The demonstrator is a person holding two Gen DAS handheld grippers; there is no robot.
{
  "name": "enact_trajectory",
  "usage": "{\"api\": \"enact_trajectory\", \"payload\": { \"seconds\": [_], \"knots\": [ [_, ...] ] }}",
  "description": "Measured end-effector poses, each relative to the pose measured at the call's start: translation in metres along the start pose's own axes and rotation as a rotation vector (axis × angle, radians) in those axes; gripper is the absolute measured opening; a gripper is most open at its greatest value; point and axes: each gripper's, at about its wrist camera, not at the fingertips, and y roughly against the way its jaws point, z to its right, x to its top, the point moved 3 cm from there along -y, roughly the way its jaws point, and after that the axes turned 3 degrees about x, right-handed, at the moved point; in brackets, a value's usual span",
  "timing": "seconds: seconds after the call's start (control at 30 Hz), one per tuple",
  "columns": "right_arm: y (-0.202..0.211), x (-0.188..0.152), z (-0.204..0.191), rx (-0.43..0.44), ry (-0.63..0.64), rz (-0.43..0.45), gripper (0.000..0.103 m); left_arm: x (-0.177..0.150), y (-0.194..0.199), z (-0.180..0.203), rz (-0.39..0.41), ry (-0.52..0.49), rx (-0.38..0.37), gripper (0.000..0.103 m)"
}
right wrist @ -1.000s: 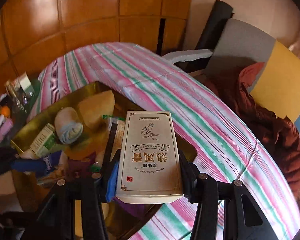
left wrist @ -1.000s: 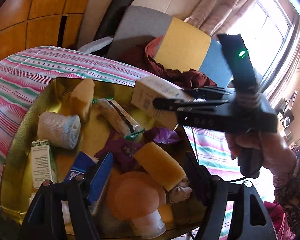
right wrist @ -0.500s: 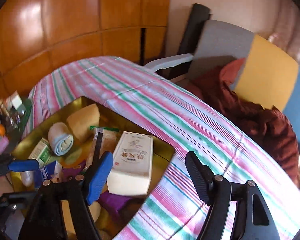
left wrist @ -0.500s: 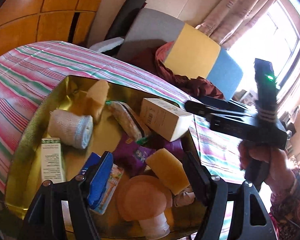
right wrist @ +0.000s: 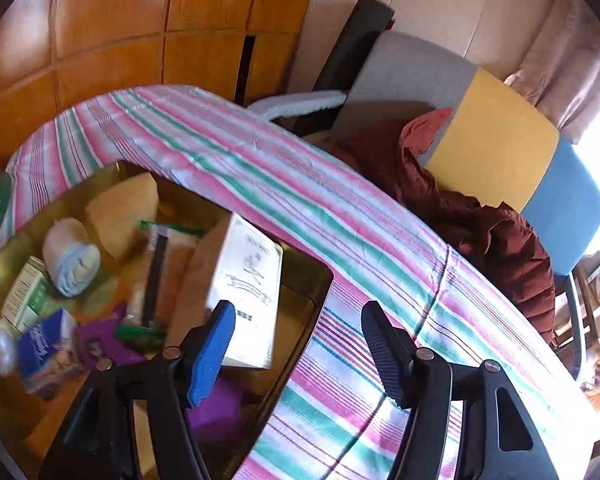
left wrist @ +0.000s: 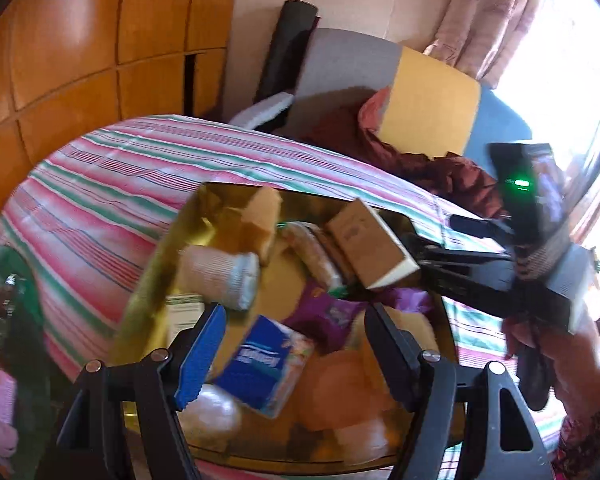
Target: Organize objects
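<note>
Jaws of the right gripper [right wrist: 296,344] are being held apart with nothing between them, having just been closing a little; the cream box [right wrist: 244,288] is lying released ahead of them, tilted inside the gold tray [right wrist: 308,280], propped on the things beneath it and leaning toward the tray's near corner. Jaws of the left gripper [left wrist: 296,352] are likewise being kept wide and empty above the tray's crowded middle, over a blue tissue pack [left wrist: 264,360], though no pad is seen touching it.

The tray is being used as the collecting place, set on the striped cloth [right wrist: 260,184] of a bed or padded surface, with a bandage roll [right wrist: 72,256], a yellow sponge [right wrist: 124,208], a small green-and-white carton [right wrist: 24,292] and a purple packet [right wrist: 100,340] already piled in it. The box appears to have been dropped at an angle simply because no flat room is left under it.

The right gripper is being shown in the left view [left wrist: 452,256] beside the box, gripped from below by a hand [left wrist: 556,344] in a patterned sleeve, seemingly clear of the load. The sorting seems to be well along, judging by the crowded tray; the tissue pack may be the next item to be shifted, since the left jaws are being poised around it.
</note>
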Motion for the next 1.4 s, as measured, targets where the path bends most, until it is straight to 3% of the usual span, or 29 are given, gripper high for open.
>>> {"api": "enact_trajectory", "payload": {
  "seconds": [0.27, 0.6, 1.13, 1.4],
  "knots": [
    [0.04, -0.015, -0.013, 0.099, -0.169, 0.018, 0.101, 0.005, 0.004, -0.019, 0.003, 0.026, 0.07, 0.073],
    [0.079, -0.032, -0.055, 0.146, -0.254, 0.017, 0.103, 0.007, 0.021, -0.03, 0.034, 0.017, 0.153, 0.071],
    [0.1, -0.045, -0.046, -0.053, -0.381, 0.014, 0.103, 0.004, 0.037, -0.037, 0.047, 0.001, 0.196, 0.071],
    [0.102, -0.047, -0.05, -0.081, -0.39, 0.017, 0.103, 0.002, 0.04, -0.031, 0.043, -0.016, 0.198, 0.071]
  ]
}}
